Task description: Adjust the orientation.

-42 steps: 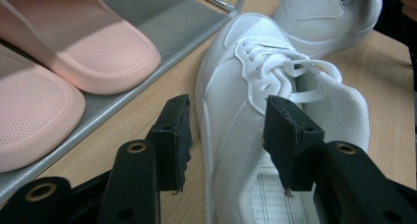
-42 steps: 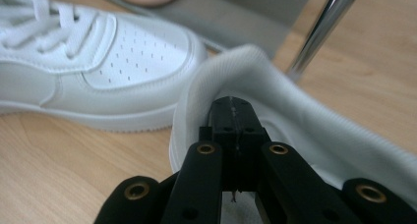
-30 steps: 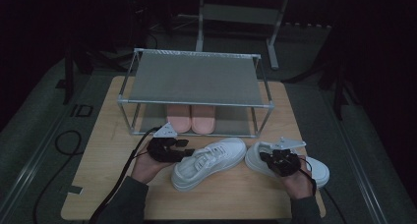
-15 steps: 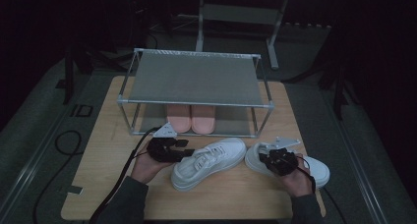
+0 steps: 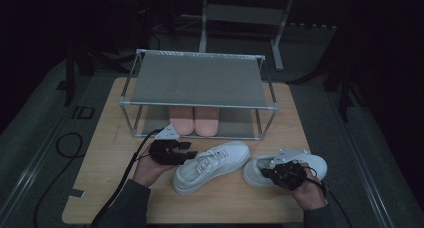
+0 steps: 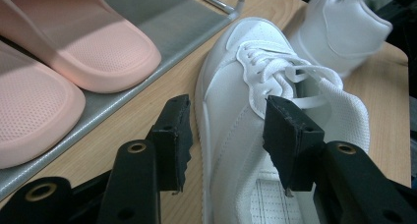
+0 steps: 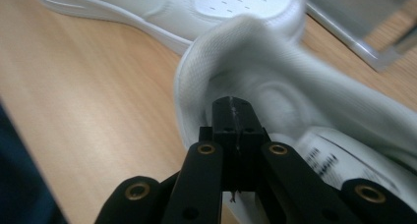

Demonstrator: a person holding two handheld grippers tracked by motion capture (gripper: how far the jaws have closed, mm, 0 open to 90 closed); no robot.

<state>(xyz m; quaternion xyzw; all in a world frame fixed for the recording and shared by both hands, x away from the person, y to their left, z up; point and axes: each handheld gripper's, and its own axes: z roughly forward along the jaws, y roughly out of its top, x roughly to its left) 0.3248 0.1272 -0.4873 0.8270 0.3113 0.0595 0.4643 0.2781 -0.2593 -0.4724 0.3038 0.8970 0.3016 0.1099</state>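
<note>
Left sneaker (image 5: 212, 160) and right sneaker (image 5: 312, 164) sit unmoved on the surface (image 5: 100, 188) before the rack (image 5: 200, 80), lifting not begun: left tongs (image 6: 226, 135) spread astride one's collar, right tongs (image 7: 235, 121) pressed together at the other's heel.

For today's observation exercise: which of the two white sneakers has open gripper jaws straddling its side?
The white sneaker nearer the table's middle: the left gripper straddles its side wall, jaws open. The other's collar is pinched.

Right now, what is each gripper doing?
Left gripper: jaws open astride the white lace-up sneaker.
Right gripper: jaws shut at the second white sneaker's heel collar.
</note>
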